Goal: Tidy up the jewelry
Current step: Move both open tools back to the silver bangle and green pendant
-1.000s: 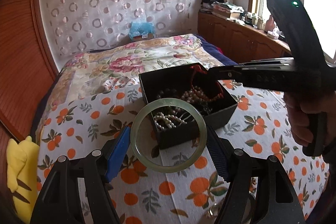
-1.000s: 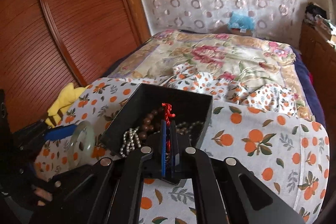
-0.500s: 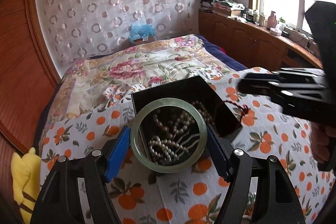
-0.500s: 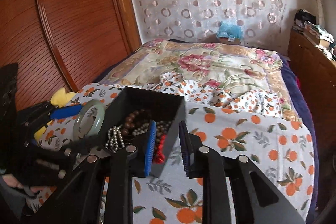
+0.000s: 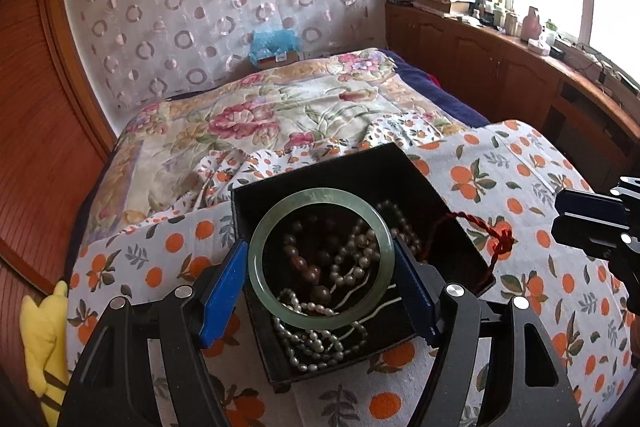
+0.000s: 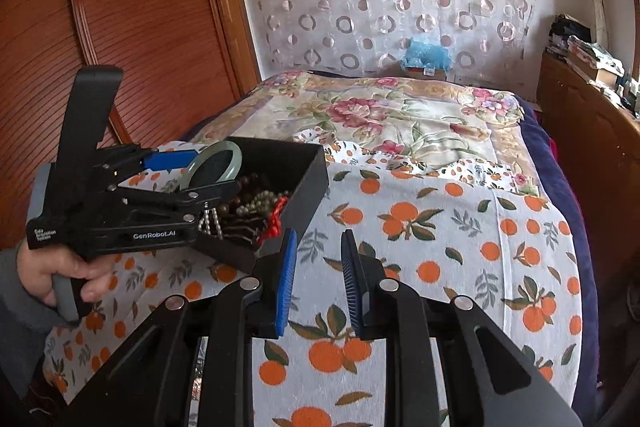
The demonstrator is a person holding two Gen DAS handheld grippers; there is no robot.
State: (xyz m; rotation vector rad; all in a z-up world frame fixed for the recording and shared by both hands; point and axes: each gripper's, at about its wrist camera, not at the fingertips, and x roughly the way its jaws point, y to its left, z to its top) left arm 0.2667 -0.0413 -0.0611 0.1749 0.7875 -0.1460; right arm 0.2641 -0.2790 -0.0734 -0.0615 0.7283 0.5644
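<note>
My left gripper [image 5: 320, 279] is shut on a pale green jade bangle [image 5: 264, 235] and holds it just above a black open box [image 5: 400, 167]. The box holds pearl strands [image 5: 316, 339] and brown beads [image 5: 316, 291]. A red cord [image 5: 498, 241] hangs over the box's right wall. In the right wrist view the box [image 6: 308, 183], the bangle [image 6: 236, 157] and the left gripper [image 6: 176, 171] show at the left. My right gripper [image 6: 318, 283] is open and empty, to the right of the box above the orange-print cloth [image 6: 440, 247].
The box sits on a bed with a floral quilt [image 5: 280, 107] behind it. A wooden wardrobe [image 6: 120, 27] stands at the left, and a wooden cabinet [image 5: 500, 67] with clutter under the window at the right. A yellow plush toy [image 5: 44, 339] lies at the bed's left edge.
My right gripper opened, let go of the red cord over the box's right wall and drew back to the right. My left gripper carried the bangle forward over the box.
</note>
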